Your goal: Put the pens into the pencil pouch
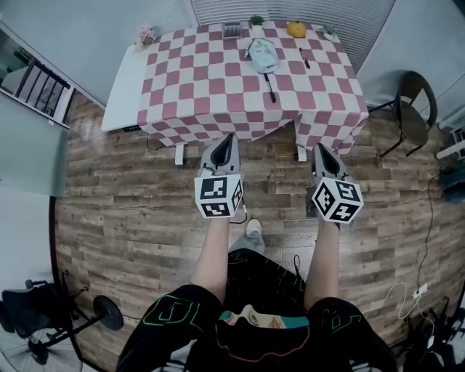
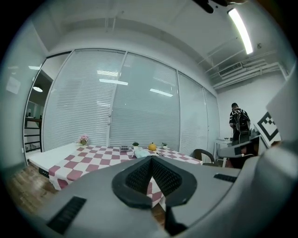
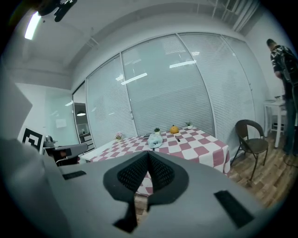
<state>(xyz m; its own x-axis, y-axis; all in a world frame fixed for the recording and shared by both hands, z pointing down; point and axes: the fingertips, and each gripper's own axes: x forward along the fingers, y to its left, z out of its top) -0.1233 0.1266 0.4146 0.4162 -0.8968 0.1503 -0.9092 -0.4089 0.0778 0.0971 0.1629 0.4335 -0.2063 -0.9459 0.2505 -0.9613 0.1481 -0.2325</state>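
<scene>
A pale pencil pouch [image 1: 263,55] lies at the far middle of a table with a pink-and-white checked cloth [image 1: 211,87]. One black pen [image 1: 269,88] lies in front of the pouch, and another black pen [image 1: 304,58] lies to its right. My left gripper [image 1: 231,136] and right gripper [image 1: 320,148] are held over the wooden floor, short of the table's near edge. Both are shut and hold nothing. In the left gripper view the shut left gripper [image 2: 150,158] points at the table, with the pouch [image 2: 139,152] far off. From the shut right gripper [image 3: 149,154], the pouch [image 3: 155,139] is also seen far off.
At the table's back edge stand an orange pumpkin [image 1: 296,29], a small plant [image 1: 256,21], a dark box [image 1: 232,30] and pink flowers [image 1: 146,35]. A dark chair [image 1: 415,110] stands right of the table. A white desk [image 1: 120,91] adjoins its left. A person [image 3: 284,60] stands at the far right.
</scene>
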